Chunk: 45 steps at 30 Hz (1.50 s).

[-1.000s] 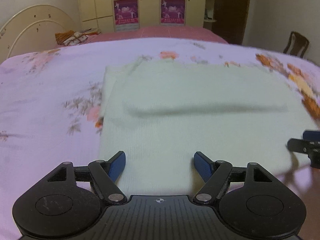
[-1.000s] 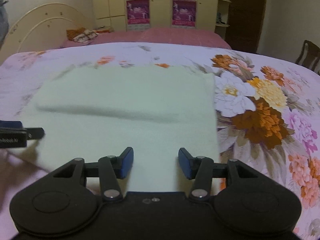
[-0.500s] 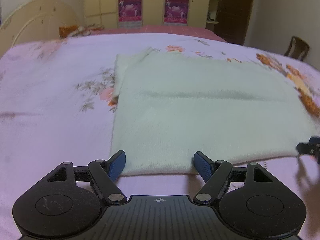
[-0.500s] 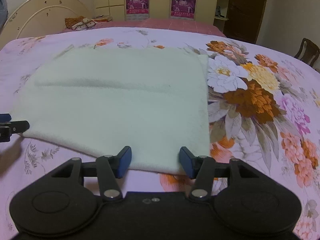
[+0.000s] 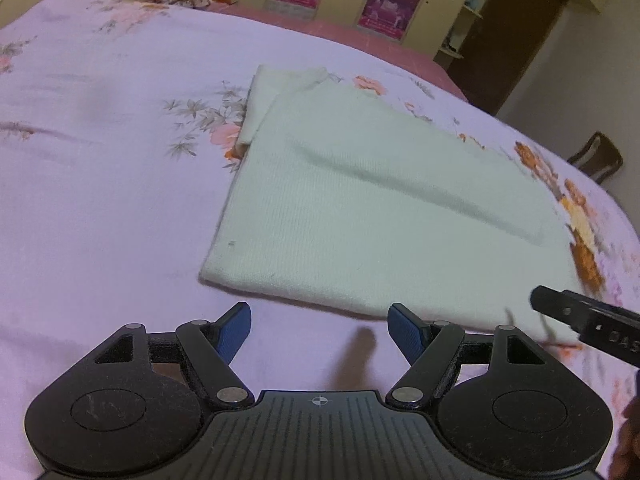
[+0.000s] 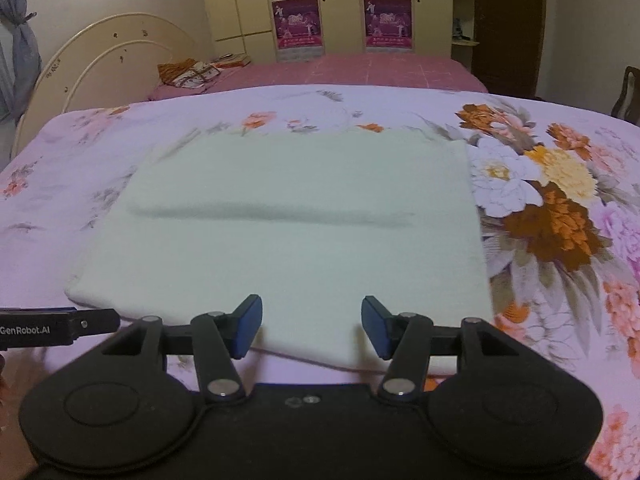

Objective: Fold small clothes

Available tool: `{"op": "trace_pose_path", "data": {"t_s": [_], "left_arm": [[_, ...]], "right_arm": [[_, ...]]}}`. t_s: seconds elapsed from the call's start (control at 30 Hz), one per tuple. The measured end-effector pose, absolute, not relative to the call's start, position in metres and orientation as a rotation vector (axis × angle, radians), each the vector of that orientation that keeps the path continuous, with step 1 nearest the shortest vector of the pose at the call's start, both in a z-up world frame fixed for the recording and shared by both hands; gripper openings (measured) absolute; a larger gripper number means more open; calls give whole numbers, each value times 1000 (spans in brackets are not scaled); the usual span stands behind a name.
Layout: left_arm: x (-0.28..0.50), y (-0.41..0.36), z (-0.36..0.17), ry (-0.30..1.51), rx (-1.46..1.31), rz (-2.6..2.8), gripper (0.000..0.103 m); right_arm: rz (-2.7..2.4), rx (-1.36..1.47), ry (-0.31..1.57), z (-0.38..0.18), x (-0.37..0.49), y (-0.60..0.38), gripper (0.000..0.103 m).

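Observation:
A pale green knitted garment [image 5: 360, 208] lies folded flat on the floral bedspread [image 5: 100, 180], with a soft crease across its middle; it also shows in the right wrist view [image 6: 288, 216]. My left gripper [image 5: 319, 330] is open and empty, just short of the garment's near edge. My right gripper [image 6: 312, 326] is open and empty, its fingertips over the garment's near edge. The right gripper's finger [image 5: 580, 314] shows at the right of the left wrist view. The left gripper's finger [image 6: 60, 328] shows at the left of the right wrist view.
The bedspread [image 6: 560, 208] has large flowers to the right of the garment. A second bed with a pink cover [image 6: 360, 70] and a patterned bundle [image 6: 192, 72] lies behind. A white headboard [image 6: 100, 64] stands at left, a wooden chair [image 5: 596, 160] at right.
Both grippers have drawn back from the garment's near edge, open. The left gripper has tilted and swung left, so the garment now sits to its right.

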<state>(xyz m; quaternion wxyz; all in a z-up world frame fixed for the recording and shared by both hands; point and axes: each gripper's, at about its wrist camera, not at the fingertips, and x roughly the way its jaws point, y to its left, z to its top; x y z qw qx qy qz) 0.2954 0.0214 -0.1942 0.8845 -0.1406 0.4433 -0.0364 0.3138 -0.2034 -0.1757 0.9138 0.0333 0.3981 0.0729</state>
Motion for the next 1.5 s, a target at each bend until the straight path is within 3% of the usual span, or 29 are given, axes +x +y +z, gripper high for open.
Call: {"op": "trace_pose_path", "data": {"t_s": [0.2,0.4,0.77,1.0,1.5], "left_arm": [[292,6,-173,849,-244,-138,75],[339,-17,-171,807,-195,-134,75],[410,-32,-199,807,-88,-25,75],[407,-29,-203,791,-44,-28,75],[356,7,-189,873,-200,-3,75]], "right_arm": [[129,64,799,-174,321,-203,57],[122,116,790,-174,342,-204,56],[130,102,760,-176,399,-191,56],[110,-58,797,-205,414,-190,58],[140,75,785,-183,386,-190,59]]}}
